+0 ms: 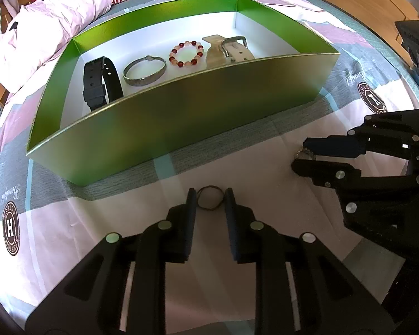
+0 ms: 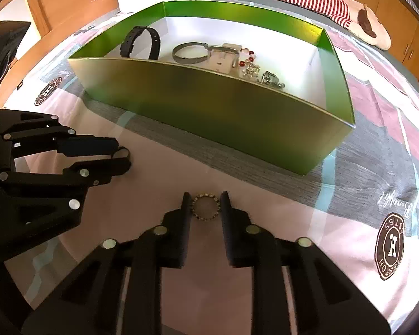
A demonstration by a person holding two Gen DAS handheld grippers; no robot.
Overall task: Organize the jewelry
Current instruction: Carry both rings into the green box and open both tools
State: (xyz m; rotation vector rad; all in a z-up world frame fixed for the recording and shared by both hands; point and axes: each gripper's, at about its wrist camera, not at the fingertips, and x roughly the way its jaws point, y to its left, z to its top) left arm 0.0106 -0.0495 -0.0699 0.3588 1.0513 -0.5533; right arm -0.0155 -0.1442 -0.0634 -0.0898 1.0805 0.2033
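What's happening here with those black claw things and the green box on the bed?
A person is sorting jewelry with a hand-held gripper in each hand. The left gripper brackets a thin plain ring on the bedspread; the right gripper brackets a studded ring. Both rings are between the fingers, still lying on the bedspread. The green box already holds a black strap, a silver bangle, a beaded bracelet and a white strap.
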